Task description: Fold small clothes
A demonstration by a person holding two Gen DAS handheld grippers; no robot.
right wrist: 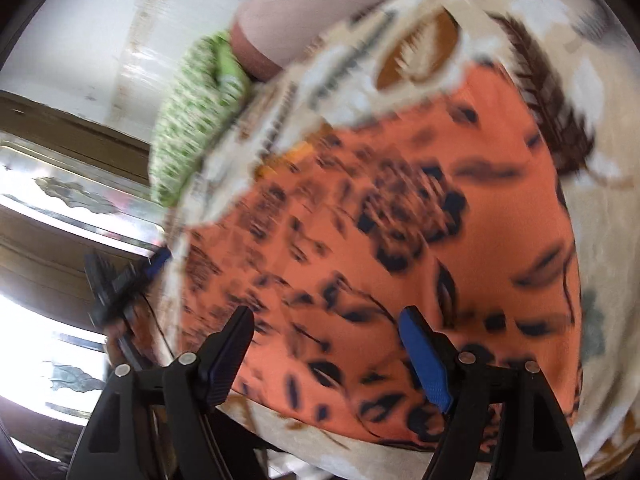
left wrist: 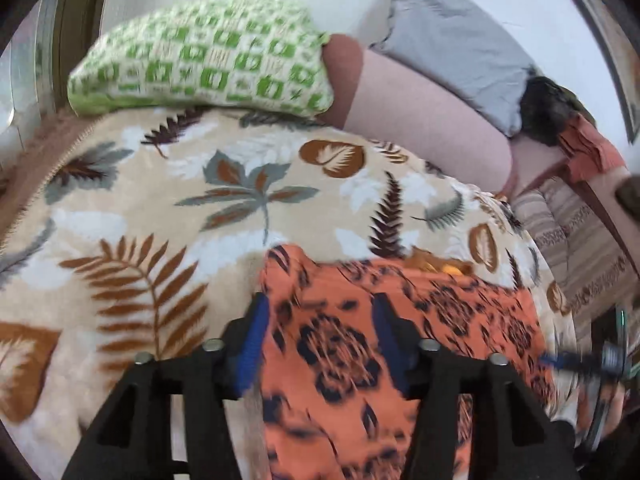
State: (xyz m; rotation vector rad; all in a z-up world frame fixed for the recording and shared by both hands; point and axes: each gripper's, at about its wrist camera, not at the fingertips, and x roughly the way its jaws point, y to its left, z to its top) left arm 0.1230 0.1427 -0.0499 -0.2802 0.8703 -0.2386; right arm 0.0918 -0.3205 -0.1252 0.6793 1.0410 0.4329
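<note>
The left gripper (left wrist: 320,320) hangs over the near left part of an orange garment with a black floral print (left wrist: 400,340), jaws apart and nothing pinched between them; the right gripper (right wrist: 326,344) is likewise released, spread above the same cloth. The garment lies flat on a beige leaf-print blanket (left wrist: 160,200) covering the bed, with a green-and-white patterned pillow (left wrist: 200,64) and a grey pillow (left wrist: 452,40) well beyond it. To my eye a fold has been laid and the next one is due. For that, each gripper should drop onto a hem corner, pinch only the orange fabric and not the blanket pile, then lift together so the edge carries over evenly without dragging the layer beneath.
</note>
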